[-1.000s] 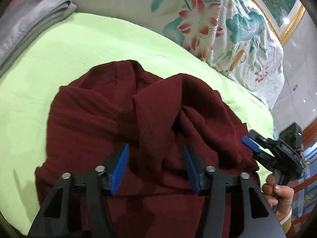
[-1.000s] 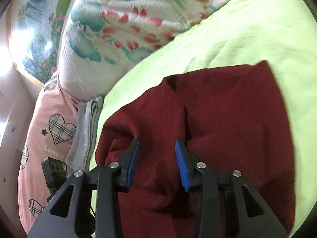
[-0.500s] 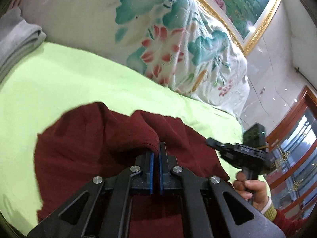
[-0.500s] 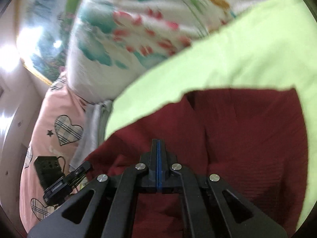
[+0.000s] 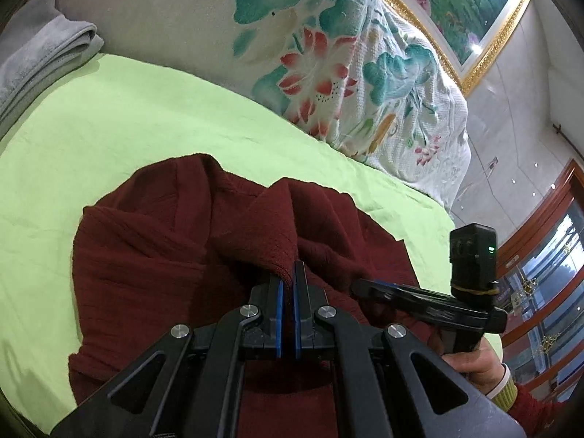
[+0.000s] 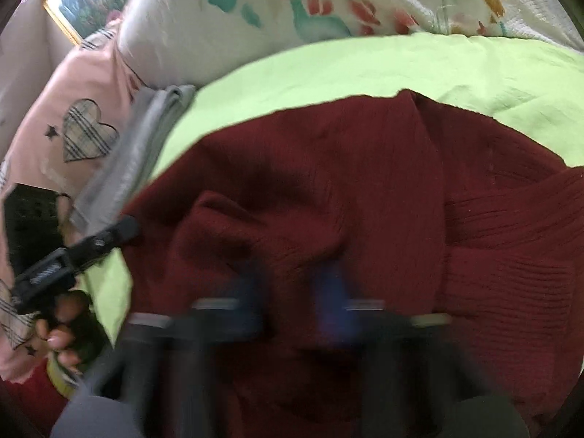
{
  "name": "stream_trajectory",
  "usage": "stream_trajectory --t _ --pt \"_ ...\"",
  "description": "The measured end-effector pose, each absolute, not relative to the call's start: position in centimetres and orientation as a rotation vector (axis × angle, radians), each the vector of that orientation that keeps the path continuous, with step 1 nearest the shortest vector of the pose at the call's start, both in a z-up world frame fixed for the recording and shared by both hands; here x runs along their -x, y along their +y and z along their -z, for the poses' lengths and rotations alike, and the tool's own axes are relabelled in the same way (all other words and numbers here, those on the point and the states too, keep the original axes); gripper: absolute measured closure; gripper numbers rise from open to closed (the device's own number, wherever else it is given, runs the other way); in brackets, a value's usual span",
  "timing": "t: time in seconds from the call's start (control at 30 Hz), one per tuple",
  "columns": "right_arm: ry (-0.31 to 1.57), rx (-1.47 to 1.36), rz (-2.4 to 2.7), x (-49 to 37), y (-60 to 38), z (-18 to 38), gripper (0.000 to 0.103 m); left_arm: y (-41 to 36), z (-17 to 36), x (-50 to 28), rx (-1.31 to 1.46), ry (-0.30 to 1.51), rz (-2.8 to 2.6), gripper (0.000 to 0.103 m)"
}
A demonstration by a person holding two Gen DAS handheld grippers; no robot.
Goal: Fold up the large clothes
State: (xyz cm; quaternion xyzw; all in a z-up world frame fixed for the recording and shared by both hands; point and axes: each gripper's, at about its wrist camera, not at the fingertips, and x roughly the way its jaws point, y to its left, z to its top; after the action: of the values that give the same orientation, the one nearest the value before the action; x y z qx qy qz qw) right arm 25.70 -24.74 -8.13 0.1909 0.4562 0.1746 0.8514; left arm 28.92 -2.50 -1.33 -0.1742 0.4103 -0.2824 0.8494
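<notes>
A lime-green sheet [image 5: 153, 135] covered the bed and filled most of both views. Along its far side, from about ten to two o'clock in the left wrist view, lay a white quilt printed with red and teal flowers [image 5: 328, 73]. A folded grey cloth [image 5: 40, 54] sat at ten o'clock on the sheet's edge, and a gilt-framed painting [image 5: 471, 7] hung on the wall at one o'clock. A wood-framed glass door [image 5: 547, 255] stood at three o'clock. In the right wrist view a pink pillow with plaid hearts [image 6: 73, 124] lay at nine o'clock, beside the grey cloth.

The dark red garment [image 5: 164, 255] lay rumpled on the sheet at the centre of both views.

The left gripper [image 5: 288, 284] pointed downward from six o'clock, its blue pads pinched on a raised ridge of the garment. The right gripper [image 6: 292, 284] was heavily blurred in its own view; from the left view, at four o'clock, its jaws looked closed against the garment's edge, held by a hand [image 5: 471, 361] in a yellow-cuffed red sleeve.
</notes>
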Motion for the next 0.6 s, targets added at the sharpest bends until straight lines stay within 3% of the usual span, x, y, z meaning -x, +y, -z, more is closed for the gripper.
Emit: stream_trajectory --t 0.1,0.33,0.6 --pt "0.879 -0.493 -0.382 -26.4 -26.6 6.6 0.100 -3.0 0.4 -29.9 0.340 0.836 0.596 0.101" --pt "0.434 -0.716 -0.424 -23.2 -34.7 -0.4 0.100 -2.8 -4.2 -32.0 0.295 0.630 0.568 0.101" --pt "0.640 -0.651 -0.486 -17.2 -32.7 6.7 0.100 -2.2 2.1 -28.2 0.202 0.788 0.551 0.100"
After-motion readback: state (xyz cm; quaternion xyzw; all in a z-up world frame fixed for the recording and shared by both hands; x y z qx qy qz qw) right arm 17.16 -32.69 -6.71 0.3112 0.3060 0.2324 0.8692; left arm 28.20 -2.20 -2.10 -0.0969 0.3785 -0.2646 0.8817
